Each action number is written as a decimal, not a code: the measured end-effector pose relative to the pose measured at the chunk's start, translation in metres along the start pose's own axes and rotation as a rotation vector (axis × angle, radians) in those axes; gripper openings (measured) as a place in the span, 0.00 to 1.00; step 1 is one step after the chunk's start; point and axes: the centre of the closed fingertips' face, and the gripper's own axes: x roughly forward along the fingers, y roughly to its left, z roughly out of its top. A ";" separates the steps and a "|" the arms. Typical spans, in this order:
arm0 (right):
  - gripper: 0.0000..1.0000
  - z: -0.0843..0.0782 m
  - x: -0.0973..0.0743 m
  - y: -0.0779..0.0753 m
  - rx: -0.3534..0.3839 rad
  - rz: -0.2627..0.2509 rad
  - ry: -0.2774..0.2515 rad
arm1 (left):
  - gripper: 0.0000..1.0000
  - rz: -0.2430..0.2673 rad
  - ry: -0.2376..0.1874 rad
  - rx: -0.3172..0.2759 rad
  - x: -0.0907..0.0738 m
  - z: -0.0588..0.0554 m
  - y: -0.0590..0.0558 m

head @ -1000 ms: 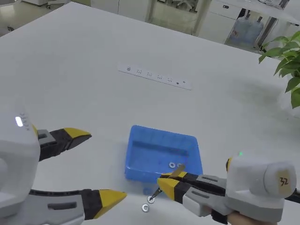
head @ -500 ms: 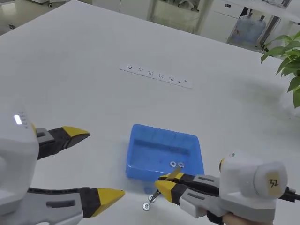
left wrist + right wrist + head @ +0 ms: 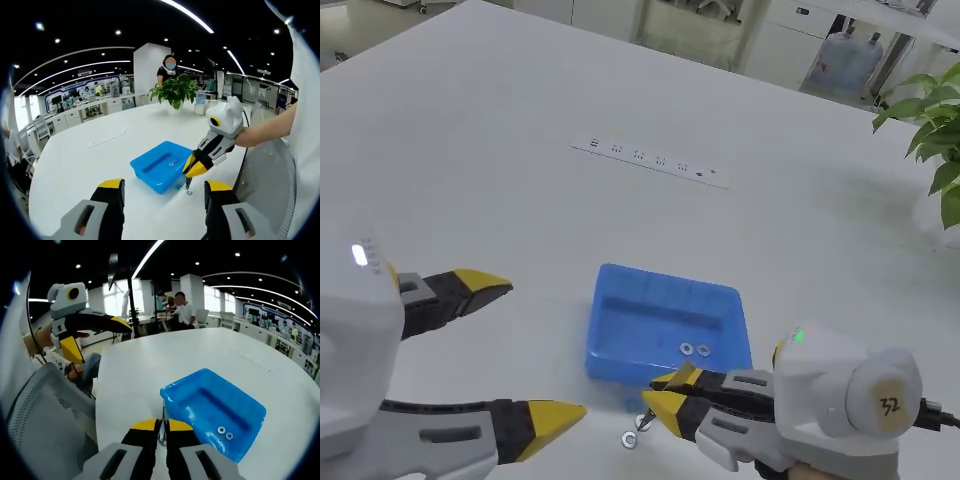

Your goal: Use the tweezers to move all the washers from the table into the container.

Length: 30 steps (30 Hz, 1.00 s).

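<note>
A blue container (image 3: 620, 320) sits on the white table with two washers (image 3: 695, 349) inside it. My right gripper (image 3: 660, 392) is at the container's near edge, shut on thin metal tweezers (image 3: 648, 412) that point down at the table. Two washers (image 3: 630, 440) lie on the table just in front of the container, by the tweezer tips. Whether the tips hold one I cannot tell. In the right gripper view the tweezers (image 3: 162, 429) stand between the closed jaws beside the container (image 3: 200, 395). My left gripper (image 3: 518, 350) stays open to the left, holding nothing.
A white power strip (image 3: 650, 161) lies farther back on the table. A green plant (image 3: 935, 130) stands at the right edge. In the left gripper view the container (image 3: 150, 162) and the right gripper (image 3: 200, 162) are ahead, with a mesh chair back at the right.
My right gripper has shifted a little to the left along the container's near edge, tweezers still over the loose washers. The left gripper has stayed put.
</note>
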 end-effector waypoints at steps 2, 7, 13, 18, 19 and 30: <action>0.02 -0.001 -0.001 -0.003 0.029 -0.006 -0.009 | 0.65 0.004 0.000 0.001 -0.001 0.000 0.001; 0.02 -0.001 -0.007 -0.006 0.072 -0.014 -0.021 | 0.65 0.009 -0.001 -0.003 -0.002 -0.001 0.002; 0.02 0.016 -0.022 -0.009 0.104 -0.025 -0.080 | 0.65 0.010 -0.003 -0.005 -0.002 -0.001 0.002; 0.02 0.035 -0.033 -0.011 0.085 -0.027 -0.120 | 0.65 0.005 -0.007 -0.004 -0.001 0.000 0.000; 0.02 0.038 -0.034 -0.011 0.082 -0.026 -0.124 | 0.65 0.005 -0.008 -0.004 -0.001 0.000 0.000; 0.02 0.068 -0.042 -0.027 0.027 -0.043 -0.176 | 0.65 0.010 -0.011 -0.006 -0.003 0.000 0.002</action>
